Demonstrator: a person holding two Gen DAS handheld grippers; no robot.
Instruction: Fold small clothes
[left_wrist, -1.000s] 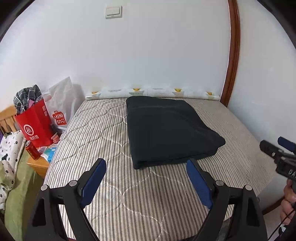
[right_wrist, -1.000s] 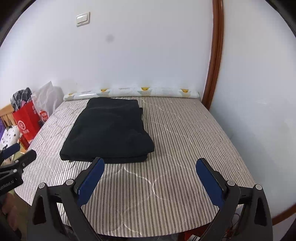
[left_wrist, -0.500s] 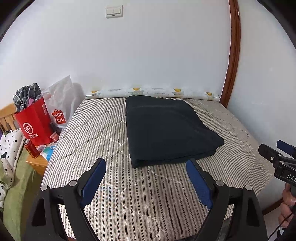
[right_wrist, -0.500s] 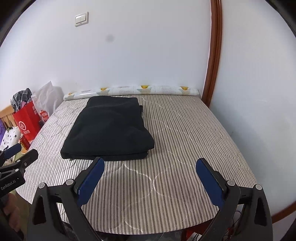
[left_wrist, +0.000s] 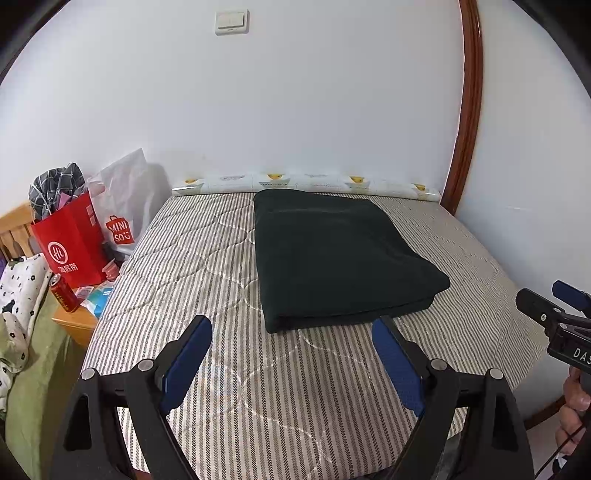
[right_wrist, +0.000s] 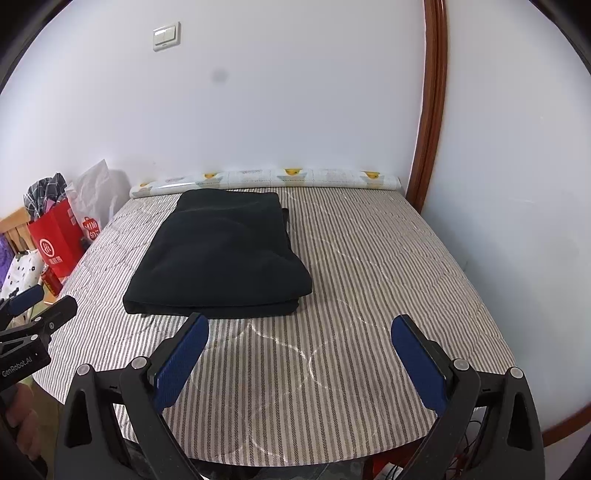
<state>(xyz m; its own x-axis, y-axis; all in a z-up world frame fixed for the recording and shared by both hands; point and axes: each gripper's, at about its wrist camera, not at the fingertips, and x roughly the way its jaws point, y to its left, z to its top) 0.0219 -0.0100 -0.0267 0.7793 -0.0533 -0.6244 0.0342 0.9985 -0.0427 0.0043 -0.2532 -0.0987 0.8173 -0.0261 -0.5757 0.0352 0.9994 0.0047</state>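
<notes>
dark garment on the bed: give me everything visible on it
The dark garment is a very dark, nearly black, soft-looking cloth, already folded into a flat, roughly rectangular stack; layered edges show along its near side. It lies flat on the striped quilted mattress, its far end close to the patterned roll by the wall. Neither set of tongs touches it; both are open, short of its near edge.

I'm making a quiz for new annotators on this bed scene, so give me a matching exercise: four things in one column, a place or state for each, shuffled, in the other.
Things:
1. dark folded garment
2. red paper bag
3. left gripper
4. red can

Places or states:
A. open, holding nothing
B. lying on the striped mattress
C. stuffed with checked cloth
D. tilted on the wooden bedside stand

Pairs: 1-B, 2-C, 3-A, 4-D
</notes>
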